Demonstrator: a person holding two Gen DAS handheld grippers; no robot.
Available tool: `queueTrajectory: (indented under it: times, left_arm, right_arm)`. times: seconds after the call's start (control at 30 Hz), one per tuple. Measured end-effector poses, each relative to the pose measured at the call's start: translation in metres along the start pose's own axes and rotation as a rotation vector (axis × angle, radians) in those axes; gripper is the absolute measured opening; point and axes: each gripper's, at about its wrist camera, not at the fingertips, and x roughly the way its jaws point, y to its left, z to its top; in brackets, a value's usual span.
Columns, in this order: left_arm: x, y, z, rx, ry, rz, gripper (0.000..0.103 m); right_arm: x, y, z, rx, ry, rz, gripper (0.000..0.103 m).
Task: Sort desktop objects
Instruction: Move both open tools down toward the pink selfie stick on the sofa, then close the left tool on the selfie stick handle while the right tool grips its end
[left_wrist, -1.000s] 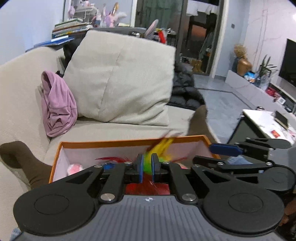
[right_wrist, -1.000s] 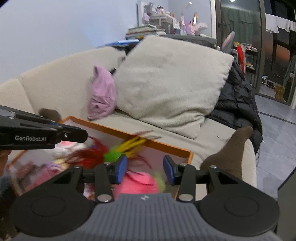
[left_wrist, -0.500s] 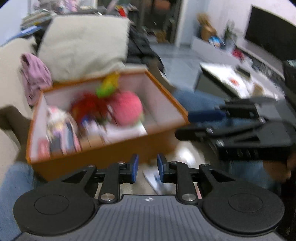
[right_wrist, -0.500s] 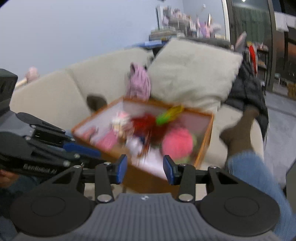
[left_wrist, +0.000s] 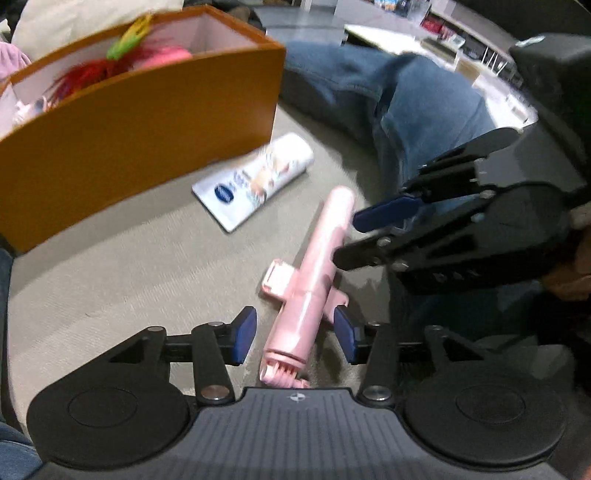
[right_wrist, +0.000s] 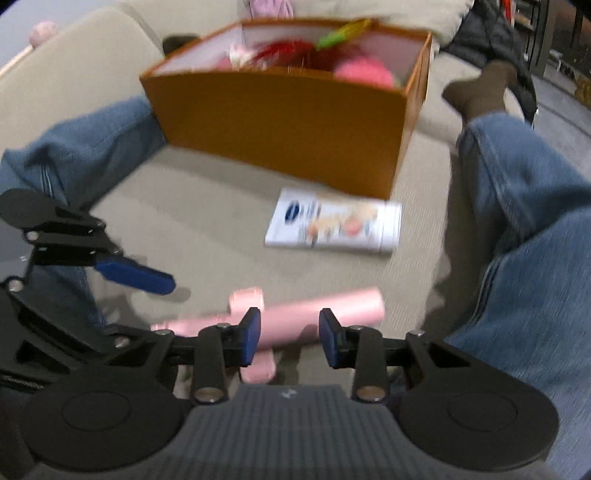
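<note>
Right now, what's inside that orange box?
Over the box's near wall I see a pink ball, red feathers and a yellow-green feather. Something pale sits at the left, too blurred to name. The wall hides everything lower down.

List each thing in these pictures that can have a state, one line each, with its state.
orange box: open-topped, upright, holding toys.
pink selfie stick: lying flat on the couch, ungripped.
white tube: lying flat beside the box.
left gripper: jaws open, straddling the stick.
right gripper: jaws open, stick behind them.
</note>
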Motion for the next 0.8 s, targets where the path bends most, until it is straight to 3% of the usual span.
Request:
queueTrajectory:
  times: [0.13,0.2,0.27,0.37,0.47,0.67,0.8]
  left_arm:
    - [0.018,-0.002,-0.005,-0.001,0.040,0.014,0.054]
    - [0.022,0.002,-0.005,-0.026,0.045,0.009,0.039]
    - [0.021,0.005,-0.006,-0.043,0.036,-0.010,0.039]
    - [0.019,0.008,-0.007,-0.060,0.020,-0.014,0.039]
    - [0.014,0.013,-0.008,-0.060,0.008,0.028,0.039]
    - [0.007,0.043,-0.009,-0.169,-0.016,0.059,0.040]
    - [0.007,0.049,-0.012,-0.177,-0.020,0.067,0.040]
  right_arm:
    - [0.011,0.003,-0.011,0.019,0.064,0.032,0.037]
    - [0.019,0.003,-0.013,0.034,0.098,0.032,0.037]
    - [0.025,0.004,-0.014,0.041,0.115,0.035,0.037]
    - [0.027,0.006,-0.010,0.034,0.098,0.055,0.036]
    - [0.028,0.010,-0.003,0.006,0.075,0.057,0.034]
    - [0.029,0.022,0.014,-0.043,0.015,0.093,0.034]
    - [0.036,0.023,0.016,-0.027,0.047,0.141,0.034]
